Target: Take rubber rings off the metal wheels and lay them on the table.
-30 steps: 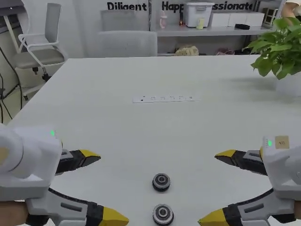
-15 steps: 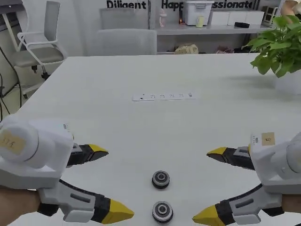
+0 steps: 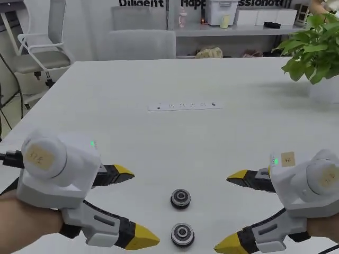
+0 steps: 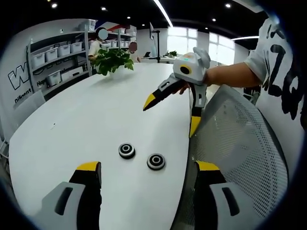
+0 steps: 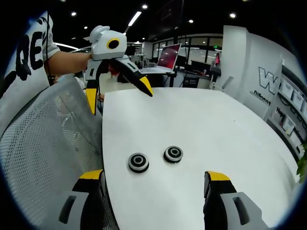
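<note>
Two small metal wheels with black rubber rings lie flat near the table's front edge: a far wheel (image 3: 180, 198) (image 4: 126, 150) (image 5: 173, 154) and a near wheel (image 3: 182, 233) (image 4: 156, 161) (image 5: 138, 162). My left gripper (image 3: 136, 206) (image 4: 147, 166) (image 5: 119, 99) hovers open to the left of them, holding nothing. My right gripper (image 3: 230, 211) (image 5: 154, 175) (image 4: 171, 117) hovers open on their right, also holding nothing. Both point inward at the wheels, and neither touches them.
The white table (image 3: 212, 143) carries a white power strip (image 3: 183, 107) at its middle and a potted plant (image 3: 312, 47) at the far right. Grey chairs (image 3: 140, 45) stand beyond the far edge. A mesh chair (image 4: 240, 143) sits at the near edge.
Both grippers have drawn inward toward the two wheels, staying open. The wheels have not moved; the head camera has tipped slightly.
</note>
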